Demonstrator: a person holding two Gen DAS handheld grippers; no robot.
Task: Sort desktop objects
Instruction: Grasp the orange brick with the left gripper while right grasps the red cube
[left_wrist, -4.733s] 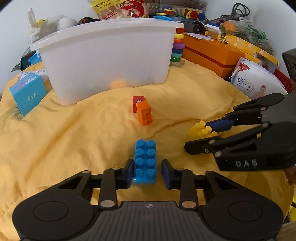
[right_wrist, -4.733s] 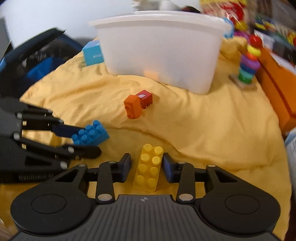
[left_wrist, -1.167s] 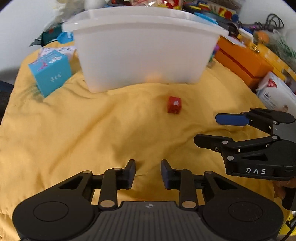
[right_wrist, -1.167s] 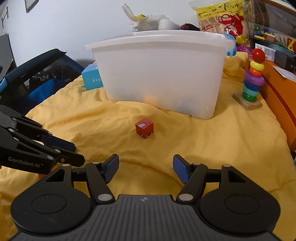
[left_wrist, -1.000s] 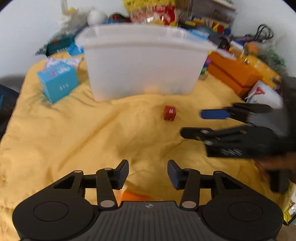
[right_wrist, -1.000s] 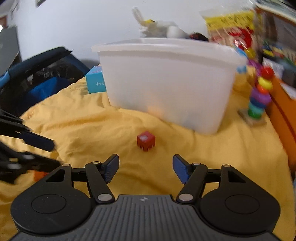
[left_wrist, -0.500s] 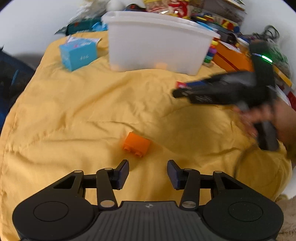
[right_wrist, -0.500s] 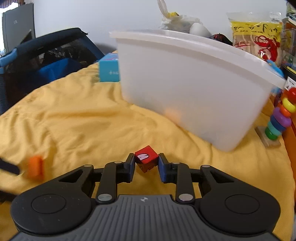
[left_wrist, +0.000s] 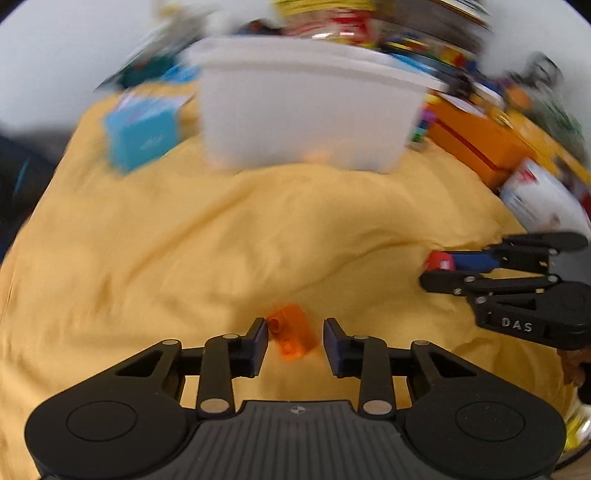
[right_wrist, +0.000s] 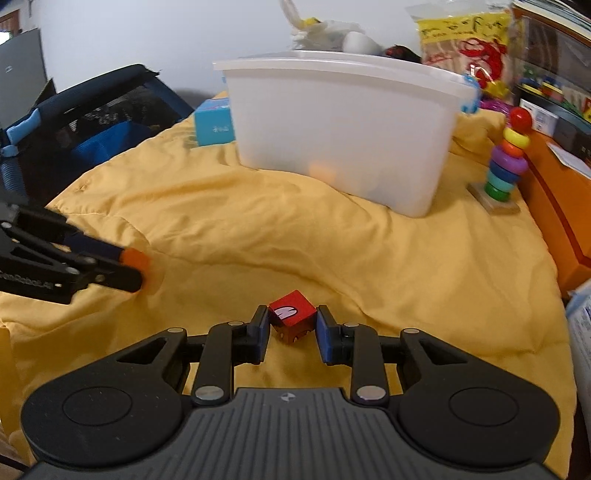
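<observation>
My right gripper (right_wrist: 291, 328) has its jaws clamped on the red cube (right_wrist: 292, 320), which sits low on the yellow blanket (right_wrist: 369, 258), well in front of the white bin (right_wrist: 343, 133). My left gripper (left_wrist: 294, 345) has its jaws spread apart around the orange brick (left_wrist: 291, 334), not touching it. That brick also lies on the blanket, further from the bin. The left view is pretty blurry.

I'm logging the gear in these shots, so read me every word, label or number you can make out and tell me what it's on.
"DAS": on the right claw, seen from the left wrist.
Lettering on the left claw: too blurred to read.
Print on the yellow snack bag: not legible.
Mark on the blue box: too small.
</observation>
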